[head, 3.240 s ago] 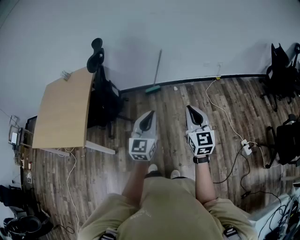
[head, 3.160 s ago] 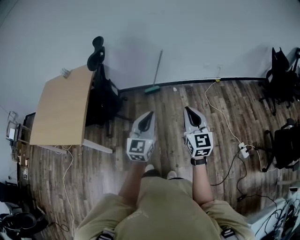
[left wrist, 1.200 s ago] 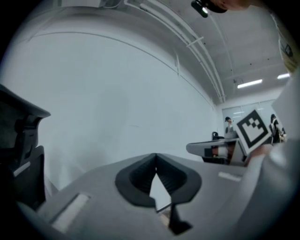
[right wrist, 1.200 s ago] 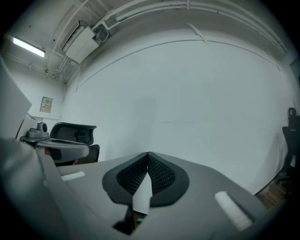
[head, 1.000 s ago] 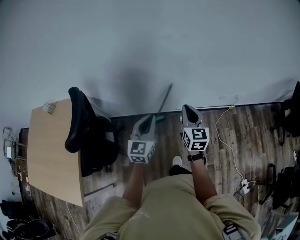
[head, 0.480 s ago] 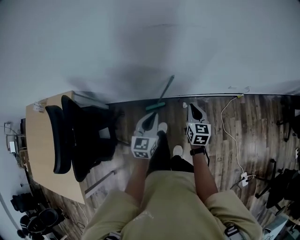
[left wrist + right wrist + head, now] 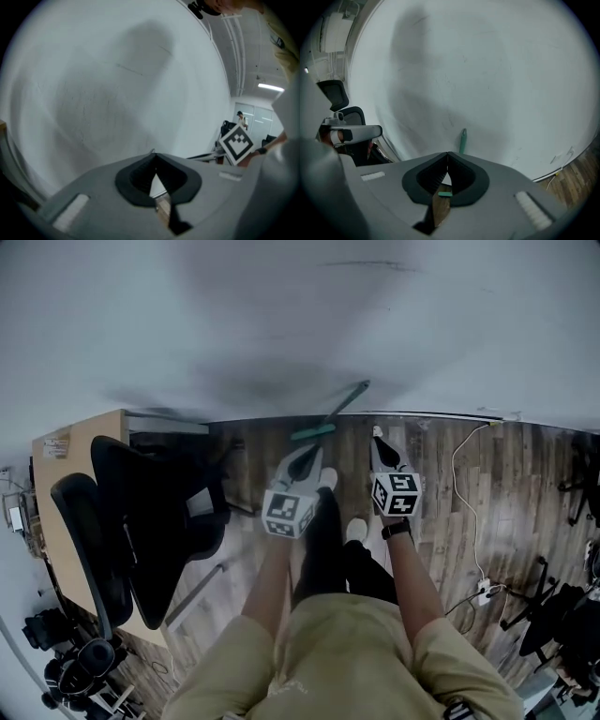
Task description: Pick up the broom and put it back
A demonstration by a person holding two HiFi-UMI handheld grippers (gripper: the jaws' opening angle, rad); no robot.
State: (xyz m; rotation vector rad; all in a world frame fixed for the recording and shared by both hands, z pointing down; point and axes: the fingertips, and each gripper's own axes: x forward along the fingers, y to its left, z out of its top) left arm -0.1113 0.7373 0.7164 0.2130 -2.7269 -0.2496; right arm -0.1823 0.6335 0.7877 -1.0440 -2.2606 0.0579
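The broom [image 7: 336, 413] leans against the white wall, its green head [image 7: 312, 433] on the wood floor by the baseboard. In the head view both grippers point at it. My left gripper [image 7: 302, 457] is just below the head, and my right gripper [image 7: 377, 434] is to its right. Neither touches the broom. In the right gripper view the handle's green top [image 7: 463, 140] rises above my right gripper [image 7: 448, 153], whose jaws are shut and empty. The broom head [image 7: 445, 193] shows through the jaw hollow. My left gripper [image 7: 153, 153] faces bare wall, its tips together with nothing between them.
A black office chair [image 7: 141, 521] and a wooden desk [image 7: 52, 484] stand close on the left. A white cable [image 7: 461, 484] runs along the floor to a power strip [image 7: 484, 592] on the right. More black chairs [image 7: 553, 624] stand at the far right. My feet [image 7: 356, 529] are near the wall.
I have walked up to the wall, so the broom is much nearer. Both grippers have dropped lower towards its head. The chair and desk have slid to my left.
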